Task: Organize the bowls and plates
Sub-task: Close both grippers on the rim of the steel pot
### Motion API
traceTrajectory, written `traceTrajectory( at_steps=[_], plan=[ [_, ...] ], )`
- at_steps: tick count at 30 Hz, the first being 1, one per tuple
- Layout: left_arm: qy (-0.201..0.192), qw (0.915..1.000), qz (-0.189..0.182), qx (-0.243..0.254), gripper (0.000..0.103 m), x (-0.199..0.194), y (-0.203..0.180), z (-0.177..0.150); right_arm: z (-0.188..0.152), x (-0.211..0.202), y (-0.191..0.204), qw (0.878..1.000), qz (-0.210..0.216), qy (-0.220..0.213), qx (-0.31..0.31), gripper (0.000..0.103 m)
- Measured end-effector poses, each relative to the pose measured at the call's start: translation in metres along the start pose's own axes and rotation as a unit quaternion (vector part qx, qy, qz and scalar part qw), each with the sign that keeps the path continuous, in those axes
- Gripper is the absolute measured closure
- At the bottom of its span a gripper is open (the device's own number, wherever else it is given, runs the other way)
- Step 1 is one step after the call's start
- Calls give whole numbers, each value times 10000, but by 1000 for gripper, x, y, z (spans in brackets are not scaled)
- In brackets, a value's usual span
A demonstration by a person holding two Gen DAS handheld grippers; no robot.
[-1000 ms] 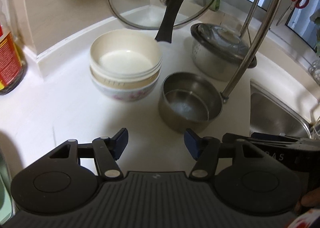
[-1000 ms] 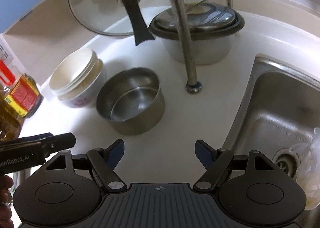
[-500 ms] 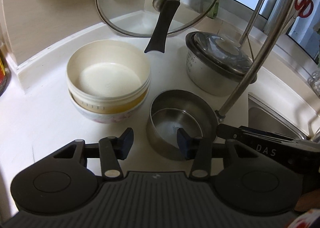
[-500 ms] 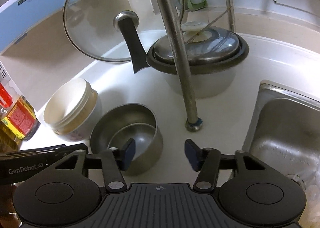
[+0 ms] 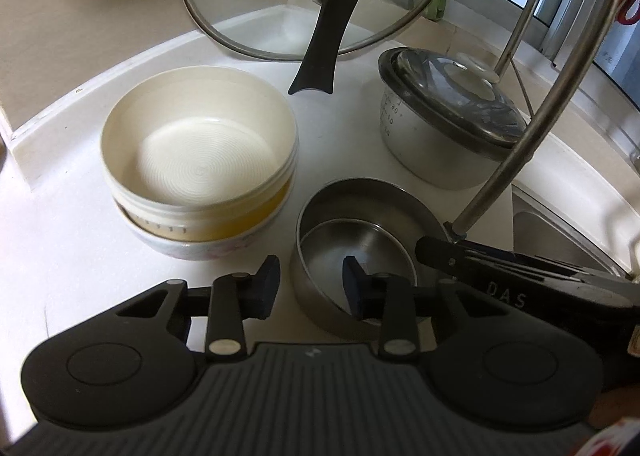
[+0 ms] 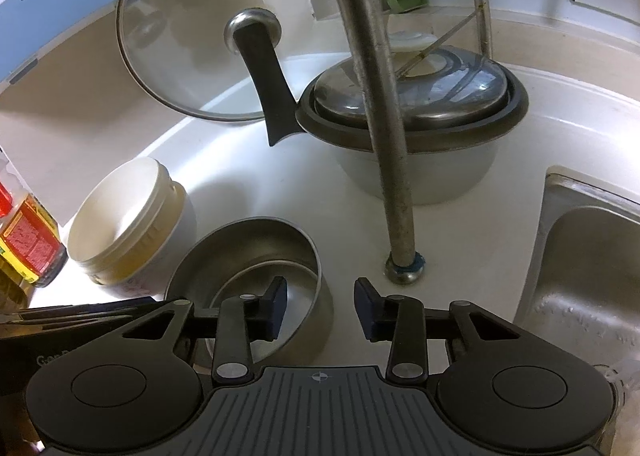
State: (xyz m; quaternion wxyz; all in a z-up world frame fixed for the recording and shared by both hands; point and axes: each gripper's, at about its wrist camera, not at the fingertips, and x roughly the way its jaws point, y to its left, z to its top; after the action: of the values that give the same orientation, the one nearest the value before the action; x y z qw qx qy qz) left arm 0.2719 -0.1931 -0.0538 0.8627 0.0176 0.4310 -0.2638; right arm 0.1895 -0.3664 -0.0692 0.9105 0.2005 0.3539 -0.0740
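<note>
Both grippers have closed in on the steel bowl at lower centre, left gripper and right gripper narrowing astride its rim, nothing pinched yet; we've moved nothing, white bowls already stacked

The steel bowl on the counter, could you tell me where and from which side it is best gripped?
Probably by its rim wall, from above. The steel bowl stands upright and open-topped with a thin, steep wall, so one finger can go inside and one outside. Both the left gripper and the right gripper already straddle opposite sides of the rim, their jaws having just been closing. The cream bowl stack crowds one side.
</note>
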Motion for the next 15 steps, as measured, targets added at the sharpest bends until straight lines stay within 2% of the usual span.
traceTrajectory(
  at_steps=[4, 12, 15],
  plan=[
    [8, 10000, 44, 40, 79, 6, -2, 2, 1, 7, 3, 10000, -27, 18, -75, 69],
    [80, 9999, 126, 84, 88, 16, -3, 2, 1, 16, 8, 9997, -69, 77, -234, 88],
    [75, 9998, 149, 117, 90, 16, -3, 1, 1, 16, 11, 9992, -140, 69, -355, 91]
  ],
)
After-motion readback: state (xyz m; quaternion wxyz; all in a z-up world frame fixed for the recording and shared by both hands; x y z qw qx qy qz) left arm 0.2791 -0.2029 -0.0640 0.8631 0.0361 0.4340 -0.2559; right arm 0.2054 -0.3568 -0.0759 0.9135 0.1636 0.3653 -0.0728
